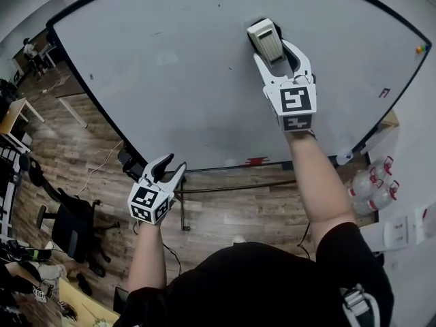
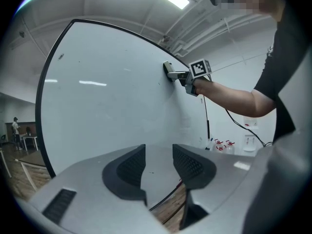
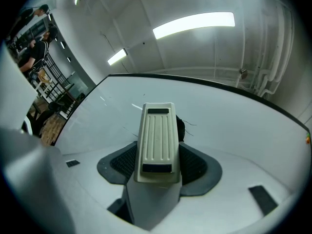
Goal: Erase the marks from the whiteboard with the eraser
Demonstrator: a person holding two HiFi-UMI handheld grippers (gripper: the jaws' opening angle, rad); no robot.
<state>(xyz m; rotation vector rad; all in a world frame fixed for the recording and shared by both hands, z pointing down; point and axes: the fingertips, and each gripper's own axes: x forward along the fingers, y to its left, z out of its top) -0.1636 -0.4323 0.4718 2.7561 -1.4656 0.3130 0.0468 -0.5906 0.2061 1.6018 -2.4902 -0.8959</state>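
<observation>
The eraser (image 3: 156, 140) hides most of a dark scribble (image 3: 182, 126) on the whiteboard (image 3: 234, 116). Only its edge and a few thin strokes show past the eraser's right side, and I cannot tell how far it runs underneath. The wiping face of the eraser is turned away from every camera.

My right gripper (image 3: 157, 162) is clamped on the eraser's ribbed cream body, one dark pad on each flank. My left gripper (image 2: 159, 162) hangs low by the board's bottom edge, its jaws apart with nothing between them but board and wood floor beyond.

From the head view the eraser (image 1: 266, 39) sits high on the whiteboard (image 1: 170, 67), right of centre, with the right gripper (image 1: 278, 50) below it and the left gripper (image 1: 174, 165) well apart, lower left. Only the left gripper view gives the side-on look: the eraser (image 2: 169, 71) lies flat against the whiteboard (image 2: 107, 106). Only the head view shows a small red mark (image 1: 385, 92) near the board's right edge.
</observation>
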